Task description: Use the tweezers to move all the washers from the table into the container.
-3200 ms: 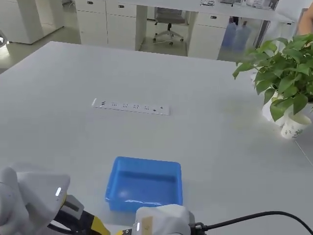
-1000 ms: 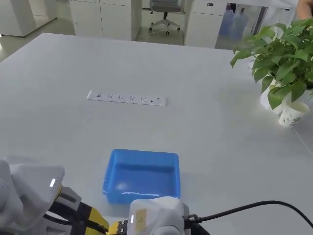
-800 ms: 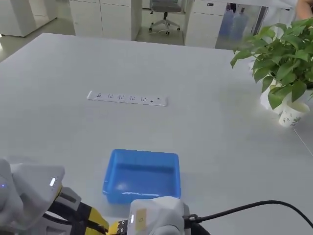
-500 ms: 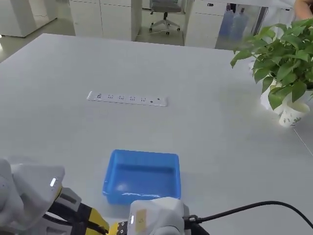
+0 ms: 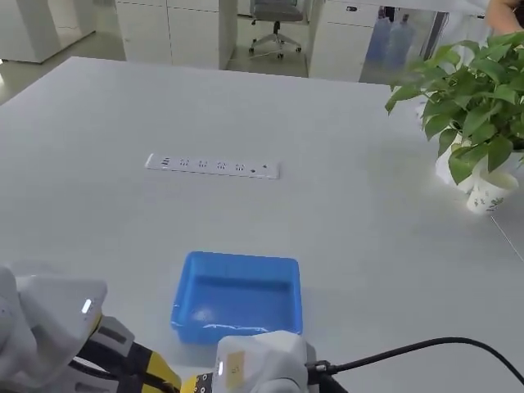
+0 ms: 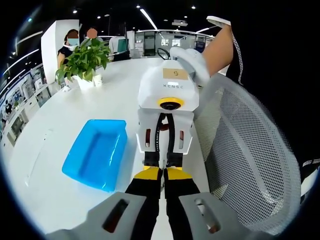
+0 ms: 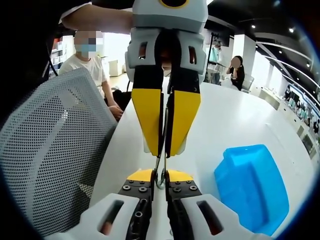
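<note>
We are holding the tweezers [image 7: 159, 167] with the left gripper [image 7: 164, 150] and right gripper [image 7: 160, 177] tip to tip, both pinched tight on them, just near of the container [image 5: 237, 293].

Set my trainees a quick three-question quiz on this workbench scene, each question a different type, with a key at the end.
1. True or false: in the head view, the power strip lies beyond the blue tray.
2. Multiple choice: what stands at the right side of the table? A) lamp B) potted plant C) kettle
3. Fill in: the left tongs and right tongs meet tip to tip, both shut on the thin ____.
Key: 1 true; 2 B; 3 tweezers.
</note>
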{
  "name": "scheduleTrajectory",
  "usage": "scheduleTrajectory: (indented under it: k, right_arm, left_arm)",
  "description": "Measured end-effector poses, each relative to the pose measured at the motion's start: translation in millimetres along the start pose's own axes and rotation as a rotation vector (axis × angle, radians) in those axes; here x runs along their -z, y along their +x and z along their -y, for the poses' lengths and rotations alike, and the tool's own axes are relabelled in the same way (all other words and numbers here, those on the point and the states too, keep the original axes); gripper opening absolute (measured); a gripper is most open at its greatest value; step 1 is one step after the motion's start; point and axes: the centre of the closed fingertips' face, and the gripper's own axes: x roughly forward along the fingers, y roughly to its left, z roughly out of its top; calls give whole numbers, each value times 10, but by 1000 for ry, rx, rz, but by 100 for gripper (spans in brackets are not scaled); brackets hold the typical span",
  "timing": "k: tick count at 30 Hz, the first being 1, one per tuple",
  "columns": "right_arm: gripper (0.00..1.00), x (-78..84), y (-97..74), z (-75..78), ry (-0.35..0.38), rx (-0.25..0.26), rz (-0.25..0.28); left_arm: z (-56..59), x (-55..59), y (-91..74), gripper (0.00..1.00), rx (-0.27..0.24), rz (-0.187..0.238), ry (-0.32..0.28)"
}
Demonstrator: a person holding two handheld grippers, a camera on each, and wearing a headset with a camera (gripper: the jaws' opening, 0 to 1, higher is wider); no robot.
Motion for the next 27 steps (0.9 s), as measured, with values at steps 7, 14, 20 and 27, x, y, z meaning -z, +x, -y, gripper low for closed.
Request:
scheduleTrajectory:
  k: [7, 14, 20, 27]
  right_arm:
    - [9, -5, 5, -3, 8, 0, -1]
    - [9, -8, 10, -9, 8, -2, -4]
    - [9, -19, 6, -12, 10, -1, 0]
    - [9, -48, -13, -6, 2, 0, 1]
  left_arm:
    - [4, 3, -8, 4, 1, -5, 0]
    - [13, 12, -21, 4, -1, -12, 1]
    - [16, 12, -33, 4, 0, -15, 3]
    - [18, -11, -59, 4, -2, -17, 4]
